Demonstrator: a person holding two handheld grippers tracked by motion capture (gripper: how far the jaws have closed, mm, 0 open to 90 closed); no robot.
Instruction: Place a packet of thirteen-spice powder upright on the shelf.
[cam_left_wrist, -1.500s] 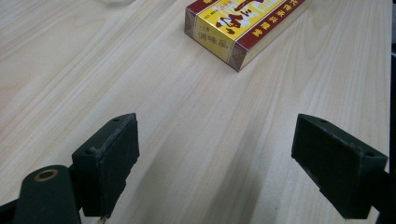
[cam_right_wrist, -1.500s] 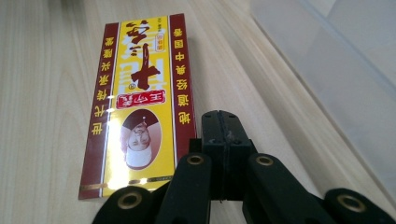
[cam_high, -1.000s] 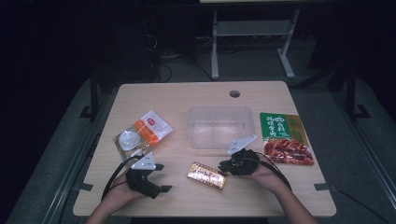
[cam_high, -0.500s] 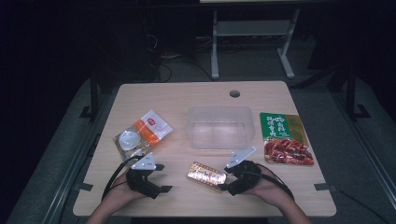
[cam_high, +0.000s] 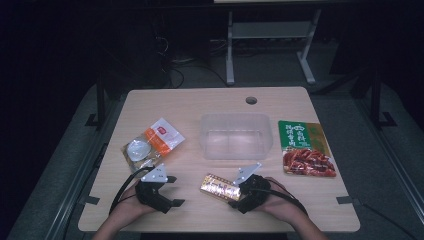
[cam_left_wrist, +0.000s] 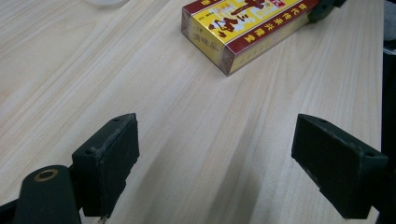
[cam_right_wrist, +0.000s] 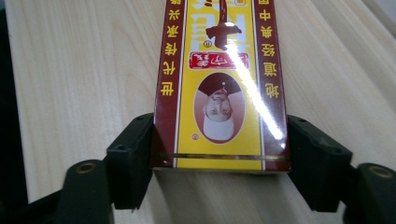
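Observation:
A yellow and dark-red box (cam_high: 219, 186) (cam_left_wrist: 243, 28) (cam_right_wrist: 219, 84) lies flat on the wooden table near the front edge. My right gripper (cam_high: 238, 193) (cam_right_wrist: 219, 163) sits at the box's right end, and its jaws have just been opening. The box's end now lies between the two pads, which flank its long sides very closely without a clear squeeze. To the left of the box, my left gripper (cam_high: 174, 190) (cam_left_wrist: 215, 158) rests low over bare wood. It stands open with nothing between its fingers.
A clear plastic tub (cam_high: 235, 118) stands at mid-table behind the box. An orange and white packet (cam_high: 162, 136) with a round white lid-like piece (cam_high: 137, 149) lies at the left. A green and red food packet (cam_high: 302, 150) lies at the right. A cable hole (cam_high: 251, 100) is near the far edge.
My right gripper has moved left and toward the front edge onto the box's end, and its jaws have spread around it. The left gripper has stayed put.

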